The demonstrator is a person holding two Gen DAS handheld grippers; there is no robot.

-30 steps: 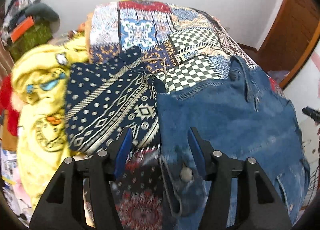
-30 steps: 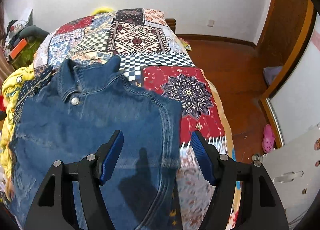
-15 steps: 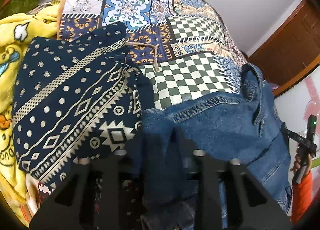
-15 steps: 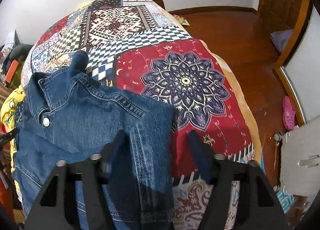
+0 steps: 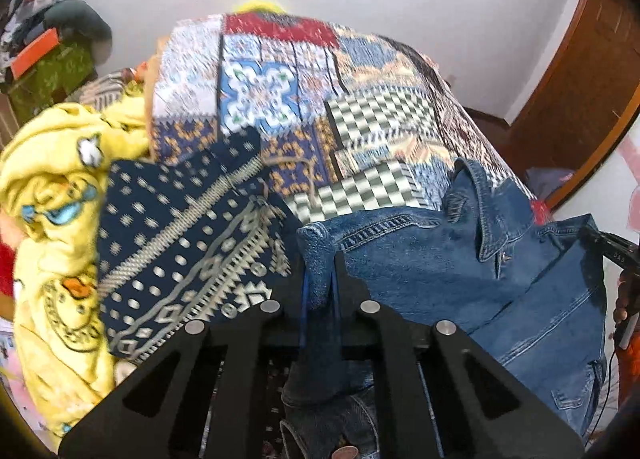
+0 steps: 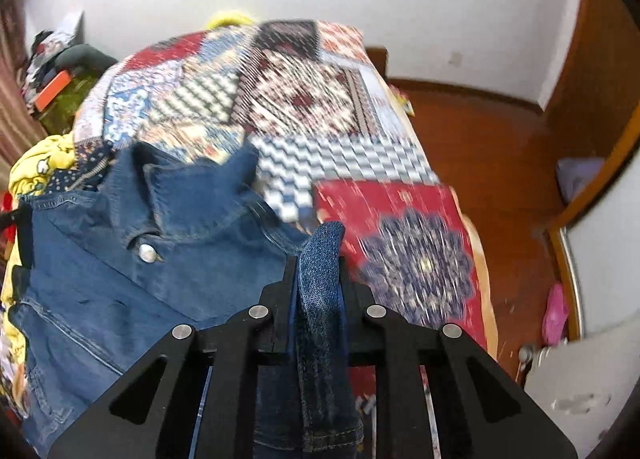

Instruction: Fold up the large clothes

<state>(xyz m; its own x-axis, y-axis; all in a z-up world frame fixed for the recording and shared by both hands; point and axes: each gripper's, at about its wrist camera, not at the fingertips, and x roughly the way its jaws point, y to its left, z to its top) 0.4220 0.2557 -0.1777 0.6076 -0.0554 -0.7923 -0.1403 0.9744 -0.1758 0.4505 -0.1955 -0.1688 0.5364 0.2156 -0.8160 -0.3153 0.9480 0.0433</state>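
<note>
Denim jacket point(image 6: 120, 279), collar up, bunches in both clamped tongs.

Blue denim jacket point(image 5: 460, 259), shoulders pinched

Both fingers point(image 5: 320, 283) point(image 6: 318, 279) closed, pinching denim jacket point(image 5: 440, 259) shoulders.

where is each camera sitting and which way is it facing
Left wrist view: sits on the left gripper, looking forward and down over the bed; its fingers pinch the denim jacket, and a hand shows at the right edge.
Right wrist view: sits on the right gripper, facing down over the bed toward the wooden floor; its fingers clamp a denim fold.
Shared: the jacket, patchwork bedspread, yellow blanket.
</note>
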